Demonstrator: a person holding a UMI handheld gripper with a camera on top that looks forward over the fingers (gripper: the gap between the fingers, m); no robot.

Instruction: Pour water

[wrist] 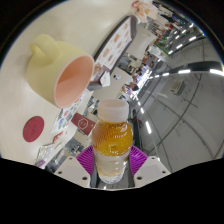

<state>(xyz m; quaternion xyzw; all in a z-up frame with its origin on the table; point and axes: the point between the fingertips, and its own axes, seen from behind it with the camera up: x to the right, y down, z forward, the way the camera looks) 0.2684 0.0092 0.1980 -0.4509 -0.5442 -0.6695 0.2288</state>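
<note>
Tongs (112,163): closed on the bottle, one purple pad (86,158) pressed to each flank, low centre of the frame.
Bottle (112,140): clear plastic, held between the pads, its neck and white cap end pointing away from the camera toward the mug; amber-tinted liquid visible inside, level hard to read.
Cap (111,104): pale ring at the far end of the bottle; open or closed not clear from here.
Mug (59,70): pale yellow, handle at upper left of the frame, pinkish inside turned toward the camera, upper left of the bottle's far end; apart from the bottle, not touching.
Why the mug shows its mouth: probably the whole view is rolled with the tongs, so an upright mug appears to lie on its side; that suits a bottle being tipped.
Tabletop (30,95): light surface filling the left of the frame, carrying the mug; a red round disc (35,127) at lower left and some printed cards (84,122) near the bottle.
Background: room with ceiling light strips at right, tilted steeply, agreeing with a rolled grip.
Grip reason: hold around the body leaves the mouth free and lets a wrist roll do the tipping.
Stage, as judged: bottle lined toward the mug, mouth not yet over the rim; no stream seen.
Risk: mouth short of the rim would spill onto the tabletop; squeezing a soft bottle could push liquid out early.
</note>
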